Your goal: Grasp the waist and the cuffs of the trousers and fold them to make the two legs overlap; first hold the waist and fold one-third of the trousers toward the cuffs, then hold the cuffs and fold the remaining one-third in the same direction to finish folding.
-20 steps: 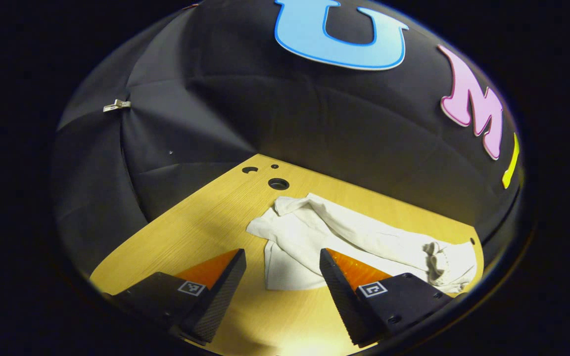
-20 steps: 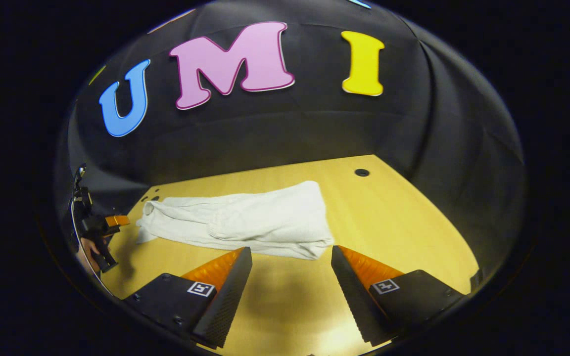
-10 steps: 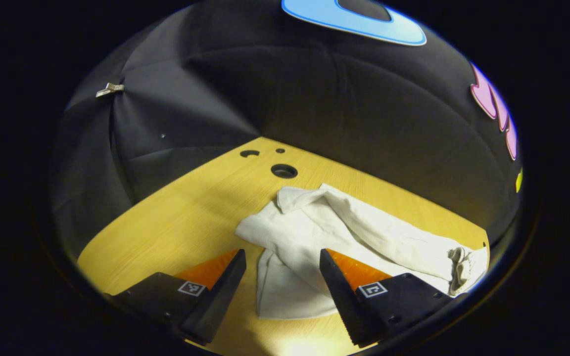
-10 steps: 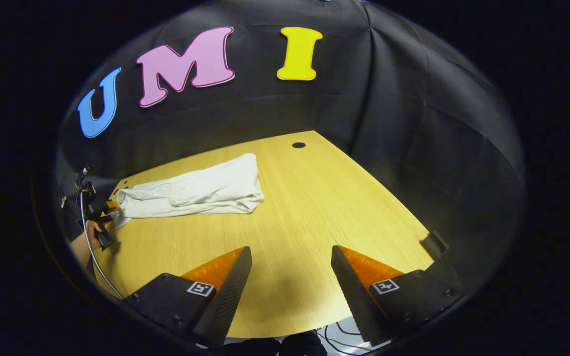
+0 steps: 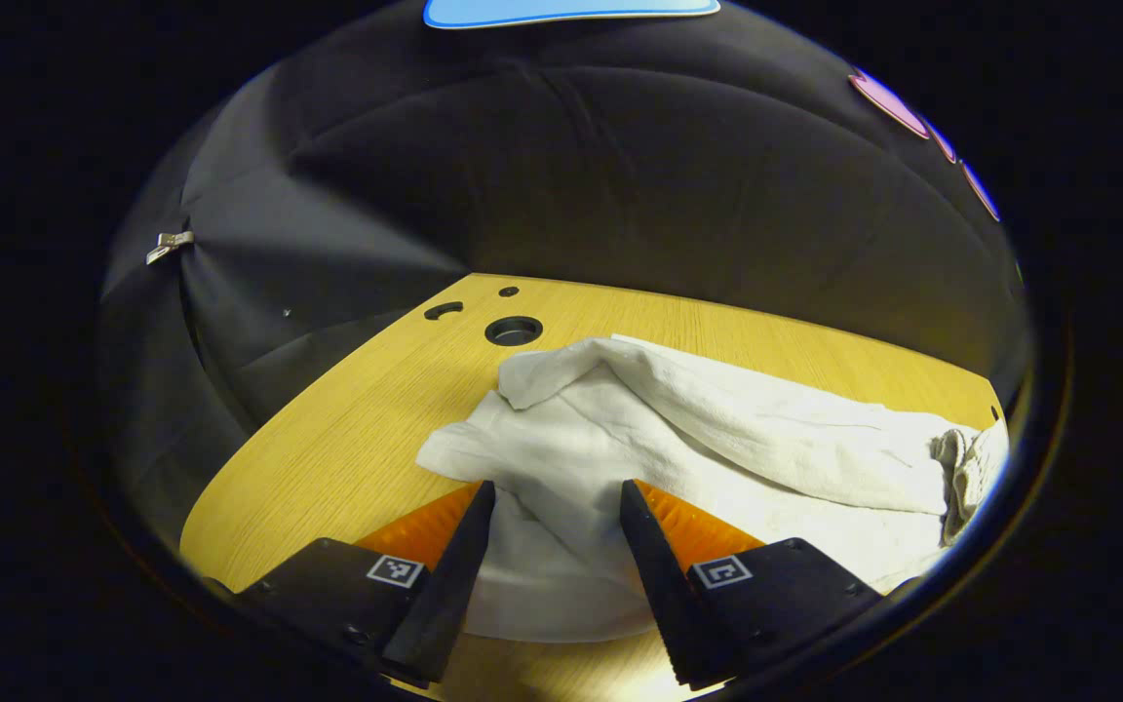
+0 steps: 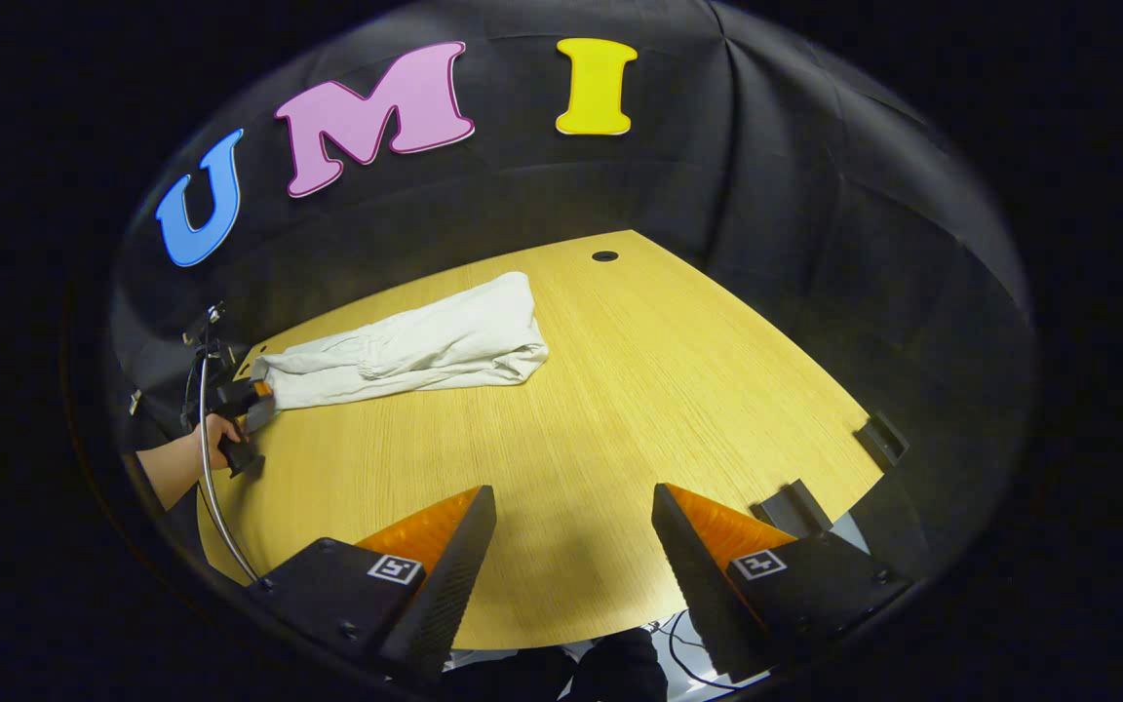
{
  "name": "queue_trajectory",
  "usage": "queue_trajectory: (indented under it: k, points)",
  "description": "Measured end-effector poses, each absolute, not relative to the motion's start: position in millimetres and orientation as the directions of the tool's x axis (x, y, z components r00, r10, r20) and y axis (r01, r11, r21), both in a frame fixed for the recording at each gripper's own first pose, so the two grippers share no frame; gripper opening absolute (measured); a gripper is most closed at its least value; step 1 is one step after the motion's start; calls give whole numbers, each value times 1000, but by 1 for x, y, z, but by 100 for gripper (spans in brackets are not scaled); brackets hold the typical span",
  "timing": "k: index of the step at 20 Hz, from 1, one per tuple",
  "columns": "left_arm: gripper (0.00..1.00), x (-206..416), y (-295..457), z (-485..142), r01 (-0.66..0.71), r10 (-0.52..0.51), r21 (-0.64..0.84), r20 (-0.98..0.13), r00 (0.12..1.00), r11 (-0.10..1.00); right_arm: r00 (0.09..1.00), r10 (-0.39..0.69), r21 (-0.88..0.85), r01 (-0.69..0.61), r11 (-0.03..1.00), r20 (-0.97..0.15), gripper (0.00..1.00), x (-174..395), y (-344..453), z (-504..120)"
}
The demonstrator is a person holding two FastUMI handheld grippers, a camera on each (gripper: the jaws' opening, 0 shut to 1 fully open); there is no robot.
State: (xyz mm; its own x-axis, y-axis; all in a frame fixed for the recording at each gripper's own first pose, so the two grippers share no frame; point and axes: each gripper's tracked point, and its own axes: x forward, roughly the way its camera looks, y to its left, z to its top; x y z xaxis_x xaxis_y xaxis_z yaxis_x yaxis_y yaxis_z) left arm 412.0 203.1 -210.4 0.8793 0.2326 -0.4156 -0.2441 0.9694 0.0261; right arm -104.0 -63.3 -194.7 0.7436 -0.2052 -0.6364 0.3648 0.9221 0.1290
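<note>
While left gripper (image 5: pixel 550 546) straddles trousers (image 5: pixel 698 439) hem, unclosed | right gripper (image 6: pixel 573 565) agape, empty | we advise pinching both layers.

The trousers (image 5: pixel 717 439) between and beyond the left gripper's fingers are plain off-white, without print or stripe. Under them, the table (image 6: pixel 620 390) ahead of the right gripper is pale yellow wood with fine straight grain, dotted with small black round holes (image 5: pixel 513 331).
</note>
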Motion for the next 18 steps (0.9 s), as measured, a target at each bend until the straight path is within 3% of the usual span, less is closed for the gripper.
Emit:
queue_trajectory:
  k: [1, 6, 10, 14, 18]
  points:
    - [83, 414, 198, -211, -213, 210, 39, -419, 883, 976, 740, -201, 135, 368, 920, -641, 99, -108, -62, -196]
    - [26, 419, 180, -212, -130, 171, 122, -445, 879, 984, 726, -209, 141, 388, 911, -655, 99, -114, -71, -197]
    - [7, 419, 176, -210, -92, 163, 172, -462, 872, 981, 736, -202, 127, 365, 922, -646, 99, -108, -79, -192]
    - [5, 415, 168, -207, -107, 128, 70, -481, 867, 992, 758, -191, 120, 334, 935, -623, 99, -100, -88, -181]
    - [5, 406, 161, -177, -155, 127, -33, -425, 896, 987, 764, -166, 108, 295, 949, -624, 99, -89, -100, -194]
